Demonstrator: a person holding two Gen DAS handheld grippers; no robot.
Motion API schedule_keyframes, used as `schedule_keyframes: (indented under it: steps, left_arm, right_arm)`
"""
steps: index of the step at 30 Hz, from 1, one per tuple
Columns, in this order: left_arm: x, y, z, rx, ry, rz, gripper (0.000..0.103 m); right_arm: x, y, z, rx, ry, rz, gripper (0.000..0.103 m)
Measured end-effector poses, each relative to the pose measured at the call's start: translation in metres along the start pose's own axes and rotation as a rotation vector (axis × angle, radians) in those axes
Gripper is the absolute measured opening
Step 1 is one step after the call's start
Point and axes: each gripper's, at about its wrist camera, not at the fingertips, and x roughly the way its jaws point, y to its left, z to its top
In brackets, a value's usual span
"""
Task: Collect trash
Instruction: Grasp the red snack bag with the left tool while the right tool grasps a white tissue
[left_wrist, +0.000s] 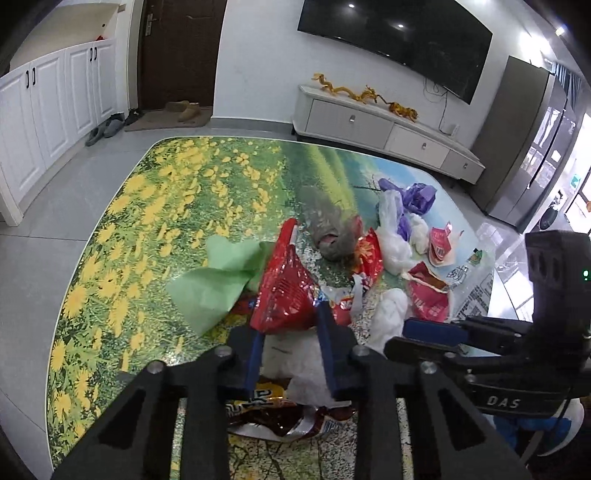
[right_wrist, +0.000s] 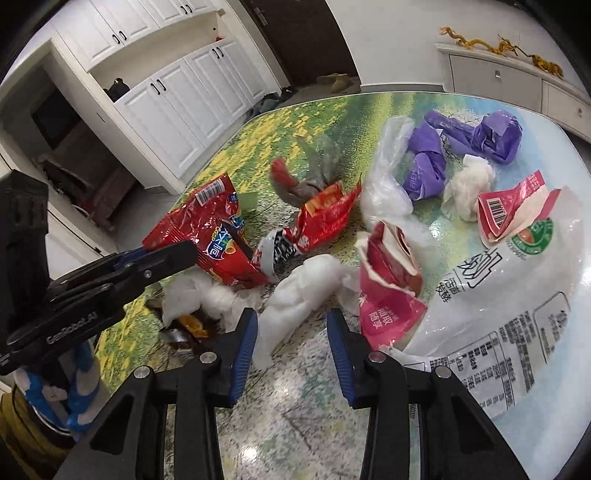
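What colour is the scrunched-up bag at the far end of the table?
Purple bag; clearest in the right wrist view.

The desk (right_wrist: 280, 435) is smooth and glossy under its printed meadow. At twelve o'clock of the left fingers (left_wrist: 327, 332), matt blue ribbed plastic, lies a crinkled shiny foil red snack bag (left_wrist: 284, 295); matt green paper (left_wrist: 218, 280) at ten o'clock.

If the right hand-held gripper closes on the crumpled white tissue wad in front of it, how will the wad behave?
The white tissue wad looks soft and crumpled, so it will probably squash flat between the fingers rather than resist. It seems very light, likely lifting easily. Its lumpy, elongated shape suggests it will not roll, though a loose end may dangle. The right hand-held gripper is open around its near end.
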Motion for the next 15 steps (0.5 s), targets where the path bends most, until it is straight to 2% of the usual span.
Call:
schedule_keyframes:
  steps: [1, 3, 7, 11, 15]
  left_arm:
    - [-0.001, 0.000, 0.000, 0.000, -0.007, -0.010, 0.020]
    - [-0.005, -0.001, 0.001, -0.001, -0.021, -0.021, 0.018]
    - [-0.020, 0.000, 0.004, -0.008, -0.061, -0.033, 0.017]
    - [-0.040, -0.004, 0.007, -0.003, -0.098, -0.047, 0.009]
    - [-0.064, -0.013, 0.011, 0.013, -0.144, -0.055, 0.007]
  right_arm:
    - [0.002, 0.000, 0.000, -0.004, -0.001, -0.006, 0.027]
    - [0.001, -0.002, 0.000, 0.000, -0.002, -0.008, 0.012]
    - [-0.014, -0.008, -0.006, 0.008, -0.039, 0.008, 0.008]
    - [-0.039, -0.004, -0.005, 0.002, -0.113, 0.032, 0.008]
    - [-0.069, 0.002, -0.005, -0.010, -0.192, 0.062, 0.008]
